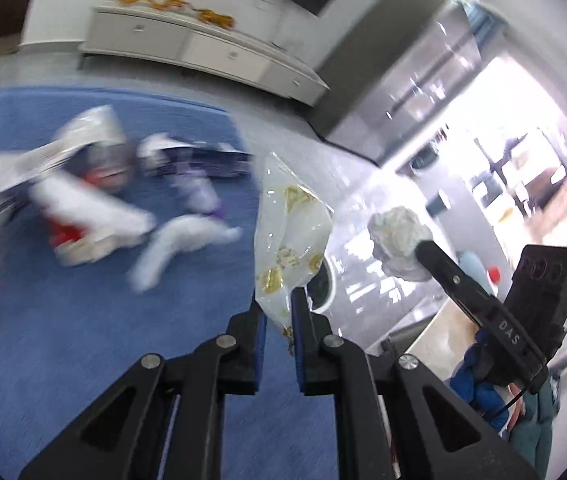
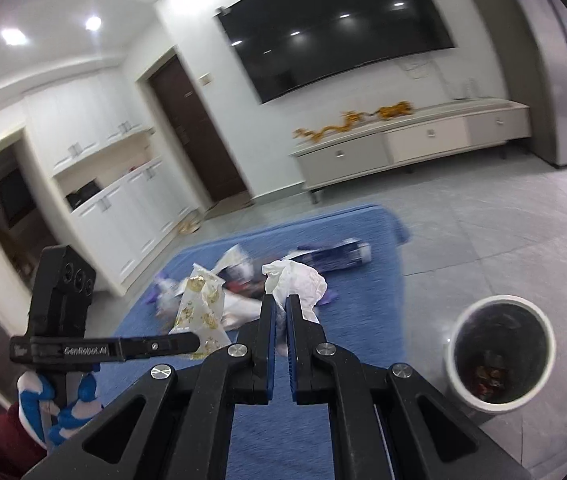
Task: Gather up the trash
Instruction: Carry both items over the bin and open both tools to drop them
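Trash is pinched in both tools: the left gripper (image 1: pixel 279 312) clamps a clear bag with gold print (image 1: pixel 289 236), the right gripper (image 2: pixel 281 312) a crumpled white tissue (image 2: pixel 297 280). Beyond, more wrappers (image 2: pixel 239 276) lie on the blue mat (image 2: pixel 347 320); a bin (image 2: pixel 499 344) stands on the floor beside it.

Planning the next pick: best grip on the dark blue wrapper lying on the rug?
Both grippers are full now: left gripper holds the clear gold-printed bag, right gripper the crumpled tissue. The dark blue wrapper lies flat and elongated on the blue rug. Probably come from above, jaws across its narrow width near the middle; blur hides any raised edge.
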Demonstrator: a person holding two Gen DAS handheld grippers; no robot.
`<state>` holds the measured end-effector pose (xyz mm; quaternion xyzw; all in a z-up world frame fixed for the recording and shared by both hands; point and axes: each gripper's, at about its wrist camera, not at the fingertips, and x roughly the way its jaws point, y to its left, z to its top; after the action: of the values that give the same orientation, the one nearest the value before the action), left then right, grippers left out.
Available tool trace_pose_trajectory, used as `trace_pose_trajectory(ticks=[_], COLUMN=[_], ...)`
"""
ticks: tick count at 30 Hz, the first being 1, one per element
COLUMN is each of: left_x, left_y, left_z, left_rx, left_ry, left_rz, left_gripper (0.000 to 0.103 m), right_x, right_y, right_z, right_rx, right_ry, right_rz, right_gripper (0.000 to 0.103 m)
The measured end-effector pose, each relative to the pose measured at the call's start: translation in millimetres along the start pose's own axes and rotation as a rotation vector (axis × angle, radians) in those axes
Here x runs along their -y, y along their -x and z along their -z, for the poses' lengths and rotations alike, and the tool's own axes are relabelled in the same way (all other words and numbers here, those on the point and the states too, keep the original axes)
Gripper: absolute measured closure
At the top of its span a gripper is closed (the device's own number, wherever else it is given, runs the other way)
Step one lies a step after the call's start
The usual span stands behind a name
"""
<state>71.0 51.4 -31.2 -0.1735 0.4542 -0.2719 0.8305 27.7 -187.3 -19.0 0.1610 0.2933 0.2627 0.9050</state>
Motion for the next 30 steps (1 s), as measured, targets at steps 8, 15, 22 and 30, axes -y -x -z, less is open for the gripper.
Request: trace_pose_trajectory(ticks=[8, 15, 22, 30], left_x=[75.0, 94.2, 85.6, 79.1], left_y=[-136.7, -266.8, -359.3, -384.8], left_z=[-60.1, -82.9, -88.1, -86.3], left_rx=[-0.149, -0.309, -0.406, -0.409], left_ry=[-0.113, -0.145, -0.125, -0.092], left_rz=[-0.045, -0.117, -0.177, -0.155], left_gripper=[0.092, 0.092, 0.085, 0.063], right_x=[122.0, 226.6, 303.4, 321.3], right_y=[-0.1, -35.1, -62.6, -58.9], right_z=[-11.9, 8.2, 40.0, 46.6], right_rx=[0.076, 0.025, -0.025, 0.004], right_ry=[-0.341, -0.595, -0.795, -0.845], right_rz=[0.225, 0.36, 0.415, 0.491], right_gripper=[0.097, 0.097, 0.091, 0.063])
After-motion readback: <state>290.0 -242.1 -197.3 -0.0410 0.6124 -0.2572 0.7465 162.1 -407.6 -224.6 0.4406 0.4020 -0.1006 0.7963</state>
